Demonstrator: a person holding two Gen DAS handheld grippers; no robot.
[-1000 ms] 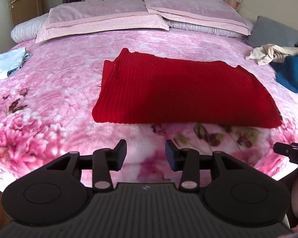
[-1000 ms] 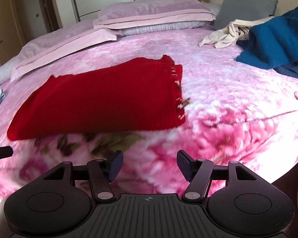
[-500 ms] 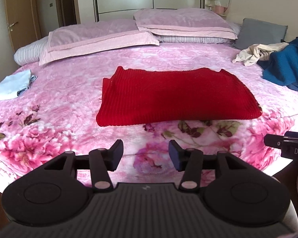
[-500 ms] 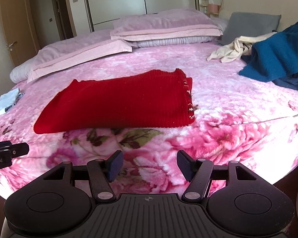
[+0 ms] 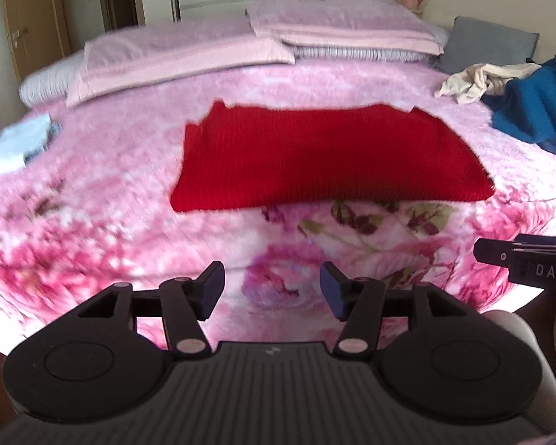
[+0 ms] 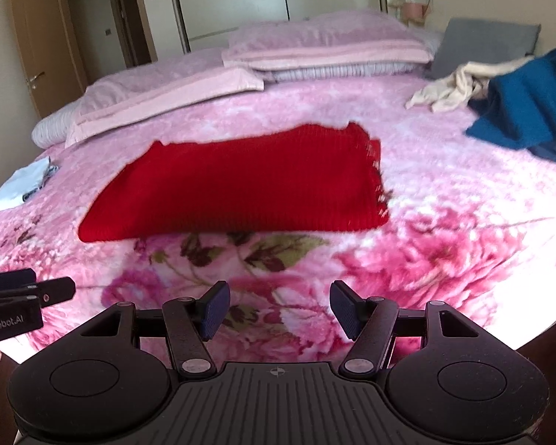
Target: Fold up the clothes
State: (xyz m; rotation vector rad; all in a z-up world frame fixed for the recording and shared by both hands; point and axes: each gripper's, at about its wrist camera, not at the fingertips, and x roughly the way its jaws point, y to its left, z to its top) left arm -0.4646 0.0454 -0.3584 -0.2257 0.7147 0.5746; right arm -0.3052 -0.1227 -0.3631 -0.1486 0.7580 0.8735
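A red knit garment [image 5: 326,155] lies folded into a flat rectangle in the middle of the pink floral bed; it also shows in the right wrist view [image 6: 241,189]. My left gripper [image 5: 272,289] is open and empty, held above the bed's near edge, short of the garment. My right gripper [image 6: 278,306] is open and empty too, also short of the garment's near edge. The right gripper's tip [image 5: 526,259] shows at the right of the left wrist view, and the left gripper's tip [image 6: 26,296] at the left of the right wrist view.
A blue garment [image 6: 530,107] and a cream one [image 6: 452,89] lie crumpled at the bed's right side. A light blue folded cloth [image 6: 18,185] sits at the left edge. Pink pillows [image 6: 315,48] and a grey cushion [image 6: 485,42] line the headboard end.
Both grippers have pulled back and risen from the red garment, so more of the bed shows. The left gripper's fingers stand wider apart than a second ago.
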